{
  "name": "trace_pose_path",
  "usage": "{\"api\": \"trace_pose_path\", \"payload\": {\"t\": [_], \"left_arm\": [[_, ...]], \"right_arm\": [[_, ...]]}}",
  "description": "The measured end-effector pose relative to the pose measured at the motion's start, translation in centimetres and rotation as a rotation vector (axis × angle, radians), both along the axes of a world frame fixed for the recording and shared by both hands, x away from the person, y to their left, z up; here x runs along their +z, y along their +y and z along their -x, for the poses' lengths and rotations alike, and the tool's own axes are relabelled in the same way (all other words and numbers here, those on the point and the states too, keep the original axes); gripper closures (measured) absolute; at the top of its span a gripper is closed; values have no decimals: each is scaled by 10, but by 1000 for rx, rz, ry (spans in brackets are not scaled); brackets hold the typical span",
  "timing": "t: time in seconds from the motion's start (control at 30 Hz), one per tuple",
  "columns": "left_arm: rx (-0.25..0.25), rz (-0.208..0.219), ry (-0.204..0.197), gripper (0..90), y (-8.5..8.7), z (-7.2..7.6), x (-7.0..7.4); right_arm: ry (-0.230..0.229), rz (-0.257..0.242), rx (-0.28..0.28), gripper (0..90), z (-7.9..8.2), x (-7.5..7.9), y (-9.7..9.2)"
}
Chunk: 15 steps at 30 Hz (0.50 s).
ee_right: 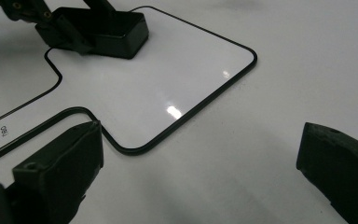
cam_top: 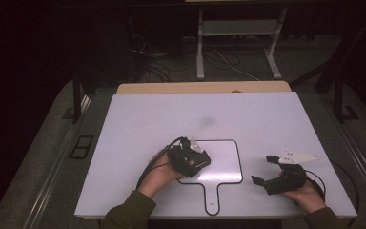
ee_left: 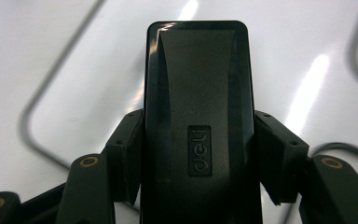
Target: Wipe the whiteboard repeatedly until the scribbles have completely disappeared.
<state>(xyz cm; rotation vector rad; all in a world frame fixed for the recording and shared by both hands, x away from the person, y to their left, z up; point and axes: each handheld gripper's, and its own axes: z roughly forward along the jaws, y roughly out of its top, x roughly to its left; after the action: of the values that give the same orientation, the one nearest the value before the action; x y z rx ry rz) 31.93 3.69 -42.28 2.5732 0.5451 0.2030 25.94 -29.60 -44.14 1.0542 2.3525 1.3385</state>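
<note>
A small white board (cam_top: pixel 224 162) with a black rim and a handle lies flat on the white table (cam_top: pixel 147 119), near the front middle. My left gripper (cam_top: pixel 196 162) is shut on a black block eraser (ee_left: pixel 198 107) marked "deli", which rests on the board's left part. In the right gripper view the eraser (ee_right: pixel 112 35) sits at the board's far corner (ee_right: pixel 158 79), with the left gripper (ee_right: pixel 86 23) clamped on it. My right gripper (cam_top: pixel 263 169) stands open just right of the board, low over the table. Between its jaws (ee_right: pixel 200 154) is nothing but bare table.
A tan board edge (cam_top: pixel 205 87) shows behind the table. On the dark floor beyond stand white metal desk legs (cam_top: pixel 200 47) with loose cables (cam_top: pixel 152 57). Cables trail from both grippers toward the front edge.
</note>
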Motion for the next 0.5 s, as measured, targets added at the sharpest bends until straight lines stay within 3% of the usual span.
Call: {"api": "trace_pose_path", "payload": {"t": [0.1,0.17,0.5], "left_arm": [[-40,3,17,396,-9,10,0],[-50,1,7,395,-12,11,0],[30,7,-3,395,3,-11,-1]], "right_arm": [[-1,1,1,0,0,0,0],[-2,3,2,0,0,0,0],[-1,3,1,0,0,0,0]]}}
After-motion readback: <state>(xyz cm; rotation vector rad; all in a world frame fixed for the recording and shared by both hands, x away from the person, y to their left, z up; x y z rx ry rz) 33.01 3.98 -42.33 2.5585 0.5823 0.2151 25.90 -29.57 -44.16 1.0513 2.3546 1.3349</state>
